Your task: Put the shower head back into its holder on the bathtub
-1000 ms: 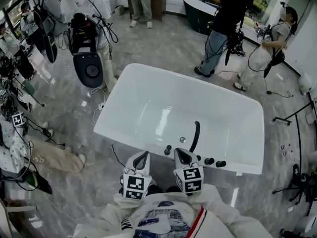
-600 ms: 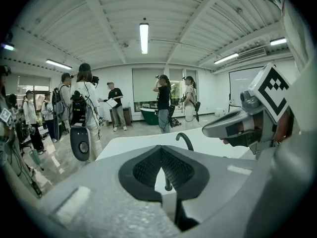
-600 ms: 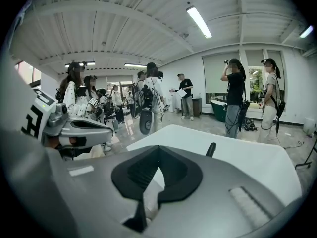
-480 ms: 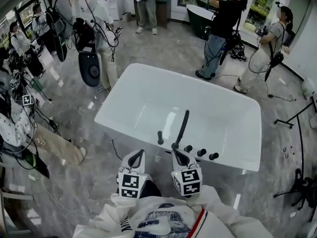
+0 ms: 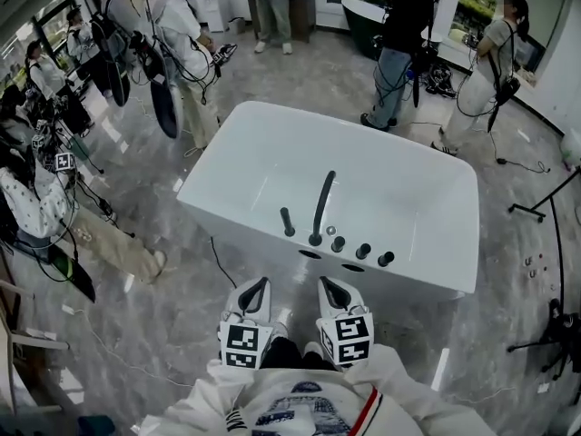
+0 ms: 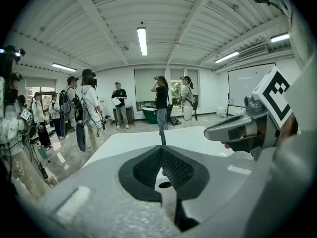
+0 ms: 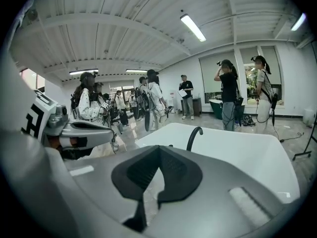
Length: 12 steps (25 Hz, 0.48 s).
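The white bathtub stands ahead of me, with a black curved spout on its near rim. Left of the spout stands a short black rod, seemingly the shower head sitting upright on the rim. Several black knobs line the rim to the right. My left gripper and right gripper hover side by side over the floor, short of the tub, both shut and empty. In the right gripper view the spout rises just beyond the shut right gripper. The left gripper points at the tub's rim.
Several people with equipment stand around the tub: a group at the left and others at the back right. Cables trail over the marble floor on the left. A stand's legs reach in at the right. A dark tub sits far back.
The tub has drawn away from both grippers. A second ago their tips were at the near rim by the spout; now floor shows between them and the tub. Both stay shut.
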Motion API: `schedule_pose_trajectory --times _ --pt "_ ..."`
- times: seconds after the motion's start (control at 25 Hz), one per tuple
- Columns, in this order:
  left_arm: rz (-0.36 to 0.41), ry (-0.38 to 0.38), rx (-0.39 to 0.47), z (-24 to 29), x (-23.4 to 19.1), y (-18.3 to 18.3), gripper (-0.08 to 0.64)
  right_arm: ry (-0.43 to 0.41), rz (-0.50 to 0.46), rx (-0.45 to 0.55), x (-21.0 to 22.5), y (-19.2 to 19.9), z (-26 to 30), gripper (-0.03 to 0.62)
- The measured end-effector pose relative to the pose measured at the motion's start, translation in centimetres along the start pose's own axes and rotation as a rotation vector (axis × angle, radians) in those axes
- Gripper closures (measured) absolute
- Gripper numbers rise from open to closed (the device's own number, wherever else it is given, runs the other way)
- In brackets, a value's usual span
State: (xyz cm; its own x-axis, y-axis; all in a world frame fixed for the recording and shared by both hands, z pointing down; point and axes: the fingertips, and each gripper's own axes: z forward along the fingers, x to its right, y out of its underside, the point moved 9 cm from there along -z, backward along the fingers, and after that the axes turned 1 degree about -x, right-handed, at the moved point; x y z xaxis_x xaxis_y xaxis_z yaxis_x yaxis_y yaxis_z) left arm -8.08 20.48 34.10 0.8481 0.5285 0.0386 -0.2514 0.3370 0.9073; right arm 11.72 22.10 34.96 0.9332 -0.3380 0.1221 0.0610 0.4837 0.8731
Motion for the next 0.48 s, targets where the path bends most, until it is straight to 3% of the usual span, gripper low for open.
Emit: schedule_pose_trajectory --times 0.48 --pt "0.023 0.058 0.007 -2.7 0.0 0.4 0.56 0.032 -0.015 0.017 -3.2 -0.3 -1.6 0.588"
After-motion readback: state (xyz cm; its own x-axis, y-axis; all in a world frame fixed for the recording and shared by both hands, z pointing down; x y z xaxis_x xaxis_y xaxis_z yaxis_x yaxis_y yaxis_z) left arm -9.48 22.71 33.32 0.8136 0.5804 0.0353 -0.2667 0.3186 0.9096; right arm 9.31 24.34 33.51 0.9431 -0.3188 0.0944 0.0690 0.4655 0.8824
